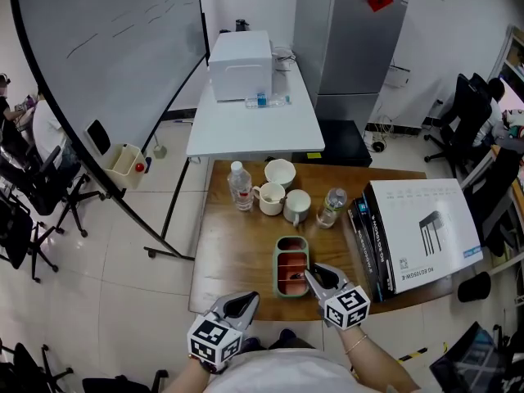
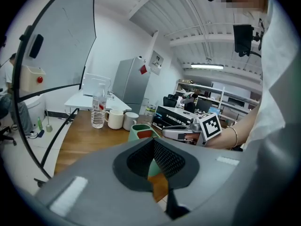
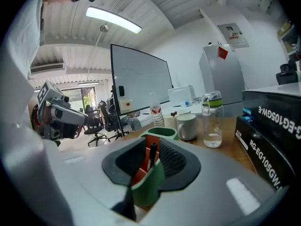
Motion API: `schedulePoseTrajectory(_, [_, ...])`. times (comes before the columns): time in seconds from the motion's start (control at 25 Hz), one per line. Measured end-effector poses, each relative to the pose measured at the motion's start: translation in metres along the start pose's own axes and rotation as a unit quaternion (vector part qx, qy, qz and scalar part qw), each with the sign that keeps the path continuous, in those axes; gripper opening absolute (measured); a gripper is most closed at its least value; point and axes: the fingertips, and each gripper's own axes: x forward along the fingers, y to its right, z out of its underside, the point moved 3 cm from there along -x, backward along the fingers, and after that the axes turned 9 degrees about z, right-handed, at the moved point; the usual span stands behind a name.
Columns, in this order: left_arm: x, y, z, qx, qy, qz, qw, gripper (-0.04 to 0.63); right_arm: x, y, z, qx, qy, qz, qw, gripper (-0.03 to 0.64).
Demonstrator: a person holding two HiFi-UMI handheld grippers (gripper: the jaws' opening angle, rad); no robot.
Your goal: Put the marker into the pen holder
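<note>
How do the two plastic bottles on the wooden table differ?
The left bottle has a red label; the right bottle shows a green band near its top. The left bottle stands left of the three cups, the right bottle right of them. Both are clear and upright.

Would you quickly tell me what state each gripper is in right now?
Left gripper: open, nothing between its jaws.
Right gripper: open, at the pen holder, where the marker stands unclamped.
</note>
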Motion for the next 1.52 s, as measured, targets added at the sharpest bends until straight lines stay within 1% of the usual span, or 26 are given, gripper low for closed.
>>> schedulePoseTrajectory(0.12, [0.001, -0.002, -0.001, -0.003, 0.002, 0.001, 1.0000, 0.002, -0.002, 0.000, 0.004, -0.007, -0.015, -0.003, 1.000, 0.105])
schedulePoseTrajectory(0.2, [0.001, -0.002, -0.001, -0.003, 0.003, 0.003, 1.0000, 0.002, -0.007, -0.001, 0.005, -0.010, -0.019, -0.006, 1.000, 0.126])
schedulePoseTrajectory(0.44, [-0.003, -0.007, 0.000, -0.011, 0.007, -0.002, 0.9999, 0.002, -0.032, 0.003, 0.010, 0.009, -0.014, -0.007, 1.000, 0.135])
schedulePoseTrajectory(0.48, [-0.004, -0.008, 0.000, -0.013, 0.009, -0.003, 0.9999, 0.002, -0.034, 0.003, 0.010, 0.013, -0.013, -0.008, 1.000, 0.133])
schedulePoseTrajectory(0.56, [-0.004, -0.009, 0.001, -0.015, 0.011, -0.003, 0.9998, 0.002, -0.036, 0.003, 0.008, 0.020, -0.012, -0.011, 1.000, 0.093])
schedulePoseTrajectory(0.6, [-0.005, -0.009, 0.001, -0.014, 0.011, -0.002, 0.9998, 0.002, -0.036, 0.003, 0.008, 0.023, -0.012, -0.012, 1.000, 0.086])
schedulePoseTrajectory(0.8, [-0.008, -0.004, -0.003, -0.016, 0.025, 0.007, 0.9995, 0.002, -0.028, -0.002, 0.007, 0.043, -0.029, -0.034, 0.998, 0.092])
schedulePoseTrajectory(0.92, [-0.010, -0.001, -0.004, -0.013, 0.028, 0.012, 0.9994, 0.002, -0.024, -0.002, 0.009, 0.038, -0.036, -0.027, 0.998, 0.086])
schedulePoseTrajectory(1.0, [-0.011, 0.000, -0.003, -0.010, 0.027, 0.011, 0.9995, 0.002, -0.022, -0.001, 0.009, 0.036, -0.038, -0.022, 0.998, 0.036])
schedulePoseTrajectory(1.04, [-0.012, 0.000, -0.003, -0.010, 0.027, 0.010, 0.9995, 0.002, -0.022, 0.000, 0.009, 0.036, -0.039, -0.022, 0.998, 0.026])
schedulePoseTrajectory(1.12, [-0.015, 0.000, -0.002, -0.013, 0.028, 0.006, 0.9995, 0.002, -0.023, 0.000, 0.008, 0.037, -0.039, -0.023, 0.998, 0.026])
schedulePoseTrajectory(1.32, [-0.018, 0.001, 0.000, -0.015, 0.027, 0.003, 0.9995, 0.002, -0.029, -0.005, -0.006, 0.036, -0.019, -0.031, 0.999, 0.026])
schedulePoseTrajectory(1.52, [-0.017, 0.001, 0.001, -0.013, 0.026, 0.006, 0.9996, 0.002, -0.043, -0.009, -0.063, 0.030, 0.041, -0.042, 0.998, 0.026])
